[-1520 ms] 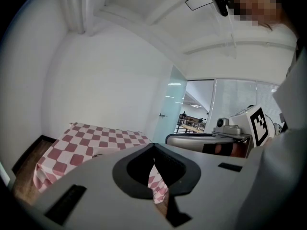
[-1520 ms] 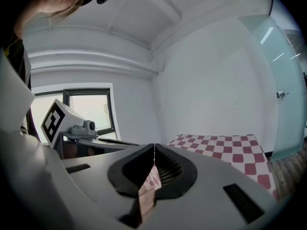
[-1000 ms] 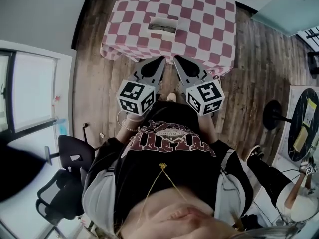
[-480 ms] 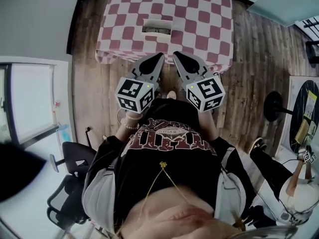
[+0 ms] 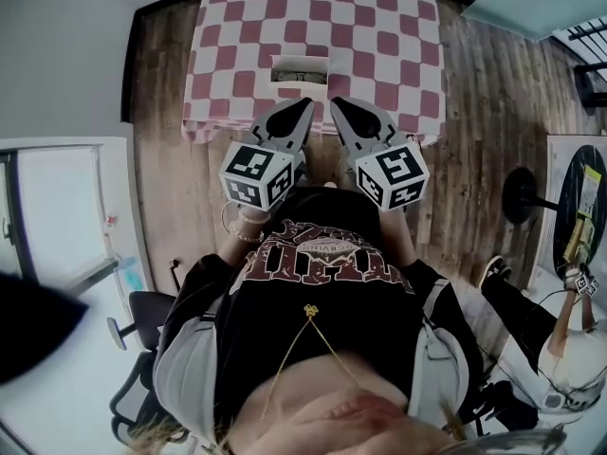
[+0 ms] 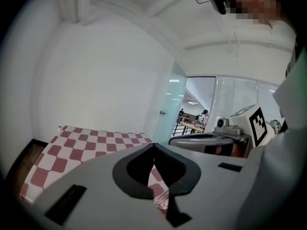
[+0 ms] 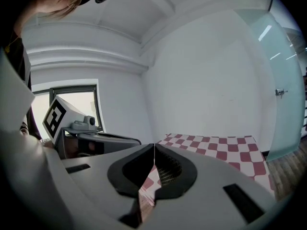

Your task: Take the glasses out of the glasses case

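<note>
Closed, left claw (image 5: pixel 304 106) and right claw (image 5: pixel 335 105) aim toward probable glasses case (image 5: pixel 300 68).

One glasses case (image 5: pixel 301 67), one checkered table (image 5: pixel 379 27), two tongs, left (image 5: pixel 303 105) and right (image 5: pixel 337 105)

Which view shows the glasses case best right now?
The head view: the glasses case lies in plain sight on the checked tablecloth, ahead of the left tool and right tool. Both gripper views show only tablecloth past shut jaws.
</note>
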